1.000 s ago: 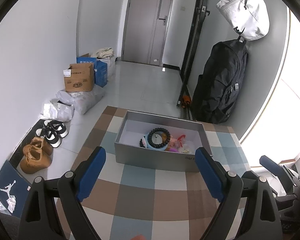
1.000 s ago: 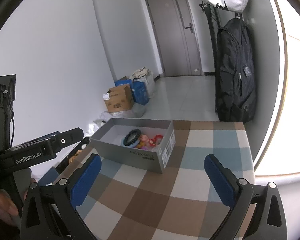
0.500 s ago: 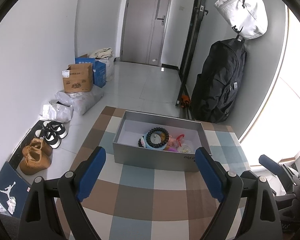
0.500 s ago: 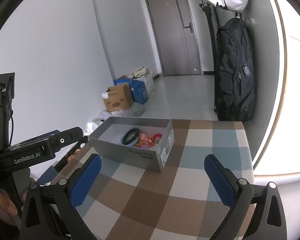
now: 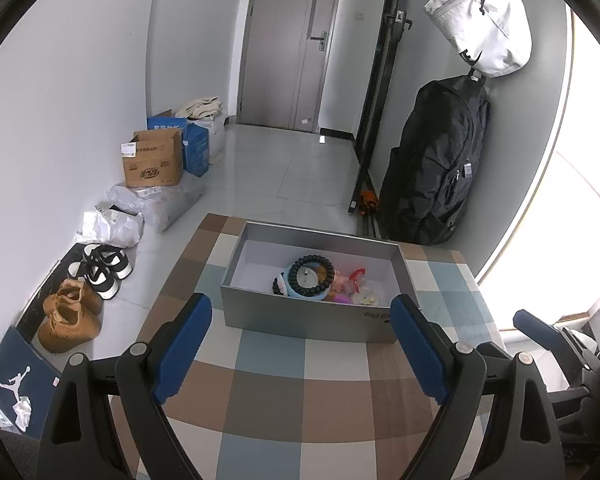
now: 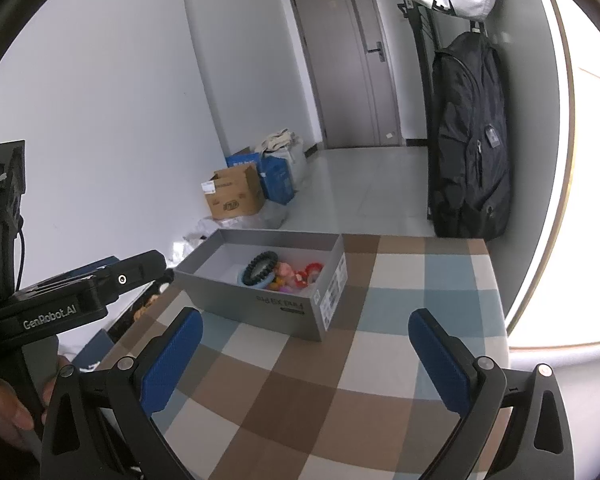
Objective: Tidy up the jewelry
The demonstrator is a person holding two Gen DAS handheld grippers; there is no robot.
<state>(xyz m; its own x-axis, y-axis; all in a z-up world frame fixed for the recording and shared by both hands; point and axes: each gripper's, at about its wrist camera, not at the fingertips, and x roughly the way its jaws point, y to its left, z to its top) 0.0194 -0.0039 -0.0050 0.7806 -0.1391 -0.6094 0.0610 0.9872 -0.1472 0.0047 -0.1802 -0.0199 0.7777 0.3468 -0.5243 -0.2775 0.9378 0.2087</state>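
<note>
In the left wrist view, the left claw [image 5: 301,350] hung spread wide and empty above the checked worktop [image 5: 268,396], its blue pads framing the open grey box [image 5: 308,322] that stood toward the far edge. Against the pictures from a second and half a second before, the box had slid only a little lower and nearer in the frame, so the claw had eased slightly toward it and nothing more; the contents lay as they had. The jewelry was all inside the box: a dark bead bracelet [image 5: 313,276] rested on a pale blue ring [image 5: 296,293], with pink and red trinkets [image 5: 350,282] bunched just beside it at the right end. In the right wrist view, the right claw [image 6: 306,350] was likewise spread and held nothing, poised over the near part of the worktop with the box ahead and to its left; the left claw's body and the person's hand [image 6: 4,408] showed at the left edge. Here too the shift was small, the box a touch lower in frame. With no piece visible on the cloth and both claws empty, the scene fitted either a sorting about to draw from the box or one already gathered into it.
</note>
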